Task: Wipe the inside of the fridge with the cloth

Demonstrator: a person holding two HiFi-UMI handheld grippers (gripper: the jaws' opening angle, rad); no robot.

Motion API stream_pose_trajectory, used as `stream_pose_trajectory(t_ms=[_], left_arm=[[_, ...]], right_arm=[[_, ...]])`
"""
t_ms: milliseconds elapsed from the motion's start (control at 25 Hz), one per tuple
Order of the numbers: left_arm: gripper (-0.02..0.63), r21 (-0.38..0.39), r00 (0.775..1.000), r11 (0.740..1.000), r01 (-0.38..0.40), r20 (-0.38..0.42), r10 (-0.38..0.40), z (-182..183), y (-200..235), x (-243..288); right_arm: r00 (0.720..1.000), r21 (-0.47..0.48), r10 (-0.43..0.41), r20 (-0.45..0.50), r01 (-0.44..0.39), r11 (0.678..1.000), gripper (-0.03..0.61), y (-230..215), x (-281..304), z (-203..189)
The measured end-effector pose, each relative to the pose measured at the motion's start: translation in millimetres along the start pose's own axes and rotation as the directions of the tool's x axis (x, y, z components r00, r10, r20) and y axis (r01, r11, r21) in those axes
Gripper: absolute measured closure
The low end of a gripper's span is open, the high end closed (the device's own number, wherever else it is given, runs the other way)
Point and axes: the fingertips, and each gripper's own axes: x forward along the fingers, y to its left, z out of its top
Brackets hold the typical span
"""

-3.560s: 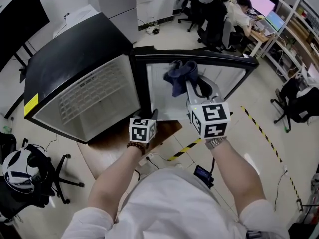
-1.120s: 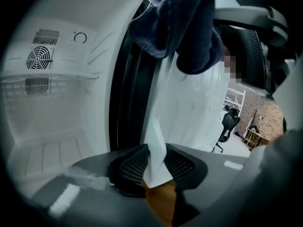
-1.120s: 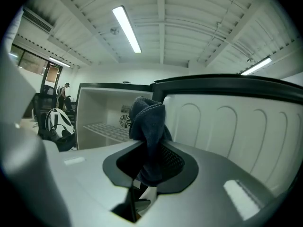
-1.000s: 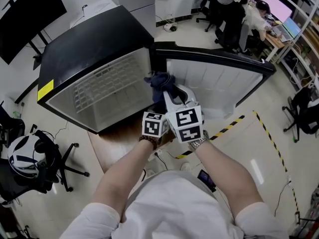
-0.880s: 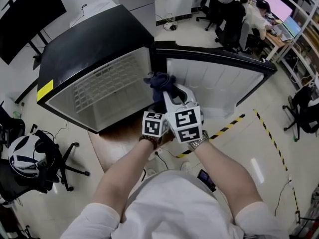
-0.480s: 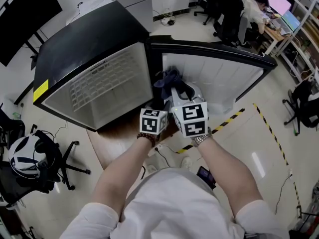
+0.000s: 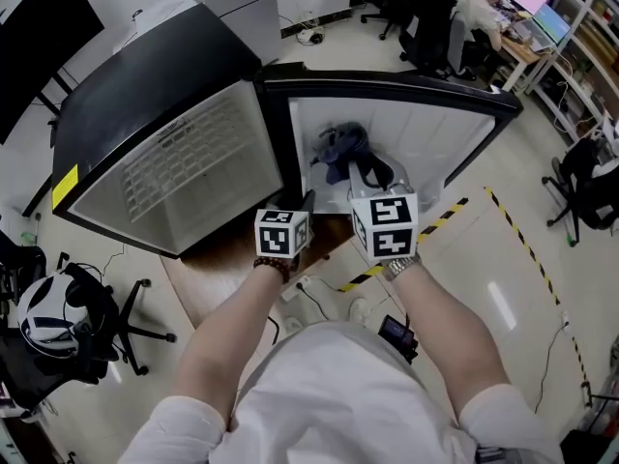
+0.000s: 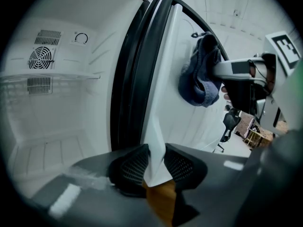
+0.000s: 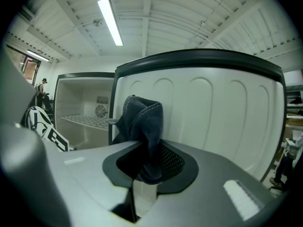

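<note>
Right gripper view: my right hand-held gripper point(image 9: 149, 168) pinches a bunched dark-blue terry cloth point(image 9: 142, 122).
Left hand-held gripper point(image 8: 155, 167): clamped on the smooth white plastic fridge door point(image 8: 165, 103).

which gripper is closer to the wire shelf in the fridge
Left. The left gripper clamps the door low down beside the cabinet with the wire shelf; the right gripper holds the cloth farther out on the door.

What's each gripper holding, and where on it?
Right gripper clamps the cloth by its bunched lower end. Left gripper pinches the fridge door at its bottom edge.
</note>
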Motion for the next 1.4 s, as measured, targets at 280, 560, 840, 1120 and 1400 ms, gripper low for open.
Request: stream_pose_trajectory(t_ms=[280,560,840,1120,1400], left_arm=[[0.505,-0.003,1.0,1.0,-0.005,0.0,0.005,-1,2,0],[0.505,-0.01,1.0,1.0,-0.008,0.0,0.008,-2,2,-1],[0.505,-0.009,1.0,1.0,-0.014,0.0,0.014,-2,3,-1],[0.506,-0.012,1.0,1.0,-0.019,0.0,0.019,-3,2,-1],[0.506,-0.015,1.0,1.0,-0.026,0.002,0.026,-3,2,-1]], right_arm=[[0.993,0.046,-0.113,-0.01,0.114,0.992,0.509,-59,-24,-13],[0.97,0.066,-0.241,-0.043,0.243,0.968,0.511,-124,-53,-33],[0.94,0.091,-0.335,-0.065,0.34,0.936,0.511,-172,-79,-47],[0.933,0.089,-0.355,-0.055,0.359,0.929,0.511,-187,-97,-49],[0.918,0.096,-0.391,-0.056,0.395,0.914,0.511,-207,-113,-52]])
